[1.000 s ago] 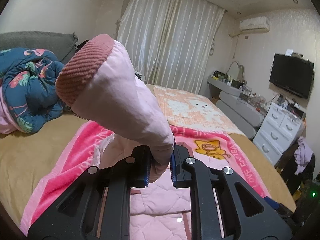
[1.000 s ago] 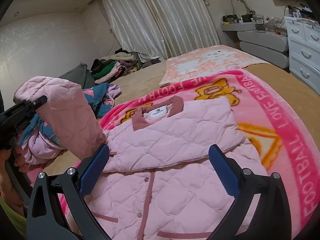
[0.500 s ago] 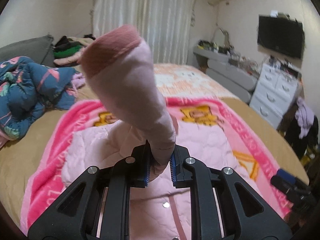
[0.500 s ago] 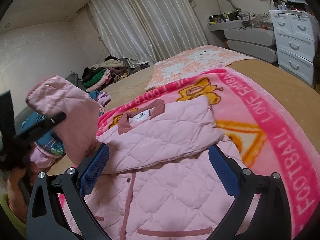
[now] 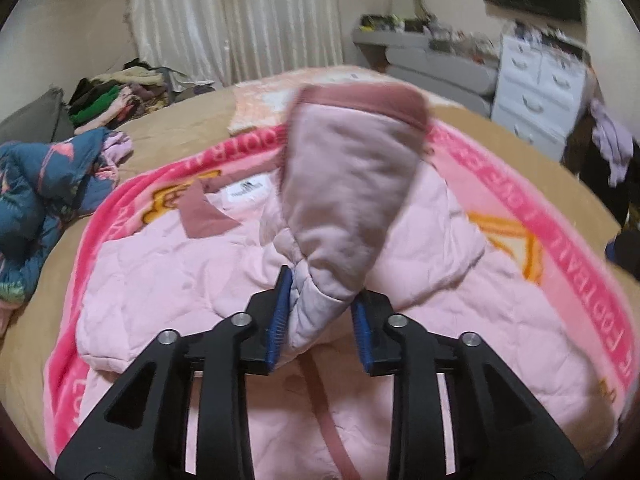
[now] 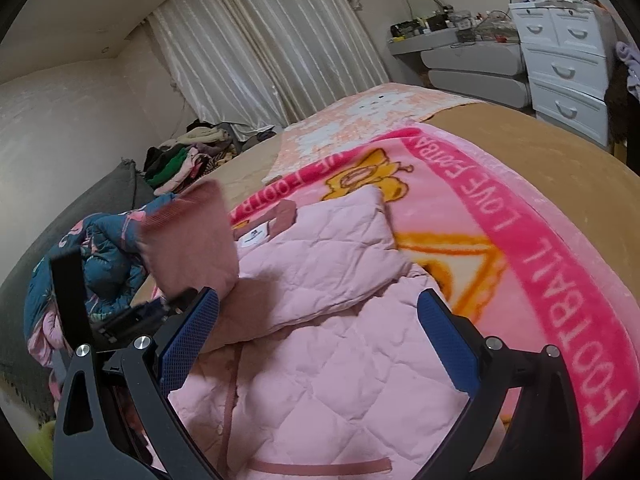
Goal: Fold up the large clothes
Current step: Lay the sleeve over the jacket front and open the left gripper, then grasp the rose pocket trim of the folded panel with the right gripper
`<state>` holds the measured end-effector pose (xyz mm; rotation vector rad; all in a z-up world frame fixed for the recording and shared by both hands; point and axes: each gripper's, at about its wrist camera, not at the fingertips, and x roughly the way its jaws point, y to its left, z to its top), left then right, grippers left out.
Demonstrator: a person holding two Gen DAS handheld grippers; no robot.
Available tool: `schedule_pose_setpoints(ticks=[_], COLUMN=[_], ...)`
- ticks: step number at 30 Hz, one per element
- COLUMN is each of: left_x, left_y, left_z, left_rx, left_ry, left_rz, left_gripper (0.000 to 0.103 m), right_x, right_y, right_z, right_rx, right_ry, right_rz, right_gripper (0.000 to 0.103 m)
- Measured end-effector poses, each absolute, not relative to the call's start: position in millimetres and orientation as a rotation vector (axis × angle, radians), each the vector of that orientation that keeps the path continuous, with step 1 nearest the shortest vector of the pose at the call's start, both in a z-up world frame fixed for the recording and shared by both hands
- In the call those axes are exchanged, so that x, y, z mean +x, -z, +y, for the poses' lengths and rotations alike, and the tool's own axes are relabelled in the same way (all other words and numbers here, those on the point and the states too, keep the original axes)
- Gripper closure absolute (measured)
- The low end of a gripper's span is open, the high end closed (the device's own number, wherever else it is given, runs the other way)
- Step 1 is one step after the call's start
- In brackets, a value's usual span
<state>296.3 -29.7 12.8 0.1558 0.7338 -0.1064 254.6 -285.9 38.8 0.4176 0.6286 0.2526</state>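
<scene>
Letting go now, my left tongs (image 5: 320, 316) are opening, with the pink jacket's (image 6: 320, 380) sleeve (image 5: 344, 200) between them, brought down over its front from up high. That fold looks nearly done. My right tongs (image 6: 316, 344) hang wide apart above the jacket on the pink blanket (image 6: 540, 248).

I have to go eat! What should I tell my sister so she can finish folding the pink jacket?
Left gripper: jaws opening, sleeve between them, over the jacket's front.
Right gripper: jaws wide open, empty, above the jacket.
Jacket lies front up on the pink blanket on the bed.
Done: the other sleeve is folded across the chest.
Left: lay this sleeve flat, then fold the body up.
</scene>
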Motion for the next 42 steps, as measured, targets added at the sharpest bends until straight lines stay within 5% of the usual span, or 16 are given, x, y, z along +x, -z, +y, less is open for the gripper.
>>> schedule_pose_setpoints(ticks=[6,10,16,36,39,42], left_x=[297.2,286.3,262.0,287.4,285.3,285.5], left_y=[12.9,19.4,10.8,-11.0,-8.3,-5.3], left_z=[-55.9,-58.2,-43.3,146.2,161.7,170.9], left_rx=[0.25,0.259,0.277,-0.041,-0.081,-0.099], left_ry=[0.161,0.231,0.283,-0.084,-0.104,-0.117], left_rz=[0.795,0.839,0.826,0.788,0.784,0.782], left_gripper=[0.065,0.029,0.013,0.009,0.009,0.009], right_x=[259.9,264.2,274.3,329.3,332.8,329.5], right_y=[-30.5,-23.1,-10.3,56.1,63.6,61.4], right_z=[-292.3,-295.9,-289.1,-199.9,-198.6,-199.0], right_rx=[0.428,0.447,0.453,0.52,0.531,0.521], right_ry=[-0.228,-0.217,-0.22,-0.353,-0.353,-0.367], right_rz=[0.647,0.666,0.715,1.004,1.013,0.972], right_gripper=[0.004,0.004,0.004,0.004,0.023,0.057])
